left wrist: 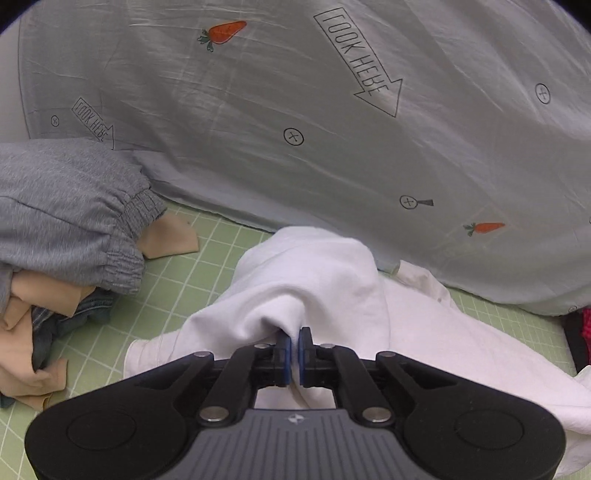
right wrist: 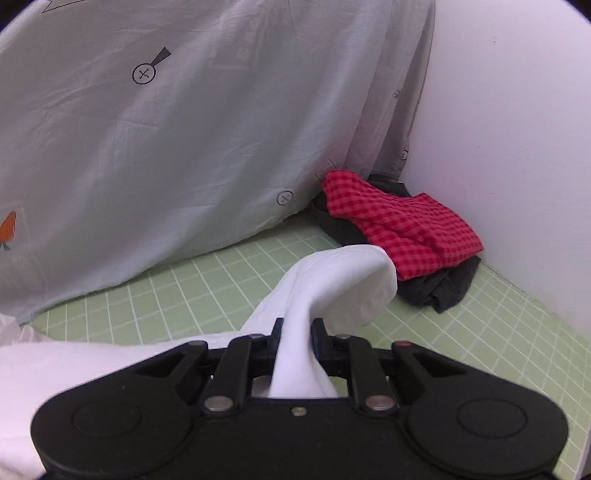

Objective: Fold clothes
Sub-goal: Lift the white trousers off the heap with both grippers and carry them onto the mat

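While bunched on the mat, white garment (left wrist: 314, 280), clamped in both jaws.

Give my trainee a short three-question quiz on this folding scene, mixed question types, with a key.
1. True or false: both the left gripper and the right gripper are shut on the white garment.
2. Multiple choice: the red checked cloth lies on A) a dark garment, B) the grey sweatpants, C) bare mat.
3. Fill in: the orange motif printed on the pale backdrop sheet is a ____.

Key: 1 true. 2 A, it rests on the dark garment in the corner by the white wall. 3 carrot.
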Motion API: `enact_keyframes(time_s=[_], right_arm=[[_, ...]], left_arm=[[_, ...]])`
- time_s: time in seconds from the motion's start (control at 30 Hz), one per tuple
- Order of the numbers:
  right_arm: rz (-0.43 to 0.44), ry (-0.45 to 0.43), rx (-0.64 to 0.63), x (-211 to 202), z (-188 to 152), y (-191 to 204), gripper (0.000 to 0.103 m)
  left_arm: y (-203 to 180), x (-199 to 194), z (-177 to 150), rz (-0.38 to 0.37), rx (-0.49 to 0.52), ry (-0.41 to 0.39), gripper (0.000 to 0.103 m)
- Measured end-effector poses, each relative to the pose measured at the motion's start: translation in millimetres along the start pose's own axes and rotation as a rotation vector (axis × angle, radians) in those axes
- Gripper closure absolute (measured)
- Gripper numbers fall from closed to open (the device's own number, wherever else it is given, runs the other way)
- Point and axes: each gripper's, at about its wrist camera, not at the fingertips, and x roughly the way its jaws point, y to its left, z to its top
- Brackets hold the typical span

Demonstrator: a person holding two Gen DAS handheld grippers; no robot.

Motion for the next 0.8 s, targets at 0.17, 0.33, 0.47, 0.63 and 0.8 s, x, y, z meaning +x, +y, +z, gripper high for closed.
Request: enact_keyframes(time_s=[0.17, 0.33, 0.47, 0.63, 0.8], right_arm=[[-0.031, 0.105, -0.031, -18, -65, -31, 0.087], [-0.029, 0.106, 0.013, -27, -68, -29, 0.077], [-0.019, 0.082, 0.065, -32, -55, -20, 0.058], [-0.007, 0.053, 0.131, -38, -40, -8, 0.04], [-0.058, 0.009, 0.162, -47, -27, 7, 0.03]], left_arm=[[25, -20, -67, -0.019, -0.031, 0.135, 0.098], [40, -47, -76, -0.046, -0.082, 0.113, 0.092], [51, -64, -54, -0.051, -0.138, 0.013, 0.07], [67, -56, -26, -0.015, -0.213, -0.024, 0.05], [84, -26, 2, 0.052, -0.298, 0.005, 0.039]])
